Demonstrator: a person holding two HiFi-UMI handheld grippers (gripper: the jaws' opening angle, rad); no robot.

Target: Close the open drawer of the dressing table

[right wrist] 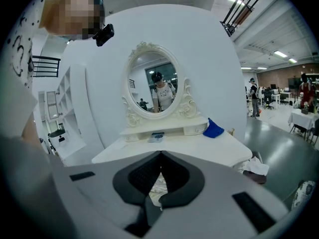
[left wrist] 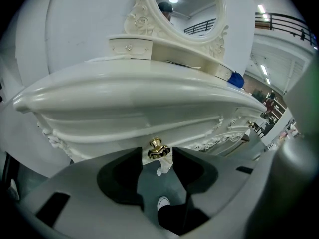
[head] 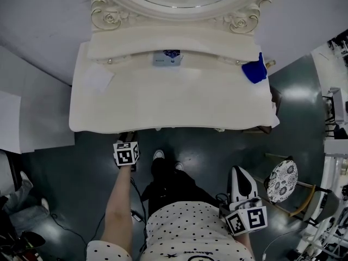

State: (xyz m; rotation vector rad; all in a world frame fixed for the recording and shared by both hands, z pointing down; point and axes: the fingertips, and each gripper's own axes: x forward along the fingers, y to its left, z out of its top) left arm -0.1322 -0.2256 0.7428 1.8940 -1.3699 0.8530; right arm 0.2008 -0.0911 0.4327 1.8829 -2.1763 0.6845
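At the near edge of the cream carved wooden dressing table, the left gripper has its jaws released and spread. The small round gold knob sits just ahead between them, and neither pad touches it. The cream drawer front behind the knob looks almost flush with the carved apron, so little travel seems left. A straight push toward the far side, square on the knob or the panel beside it, should seat it; an angled push may slip off the knob. The right gripper hangs back, clenched on nothing. A blue cloth bundle lies far right on the top and a round patterned stool stands well apart; neither obstructs.
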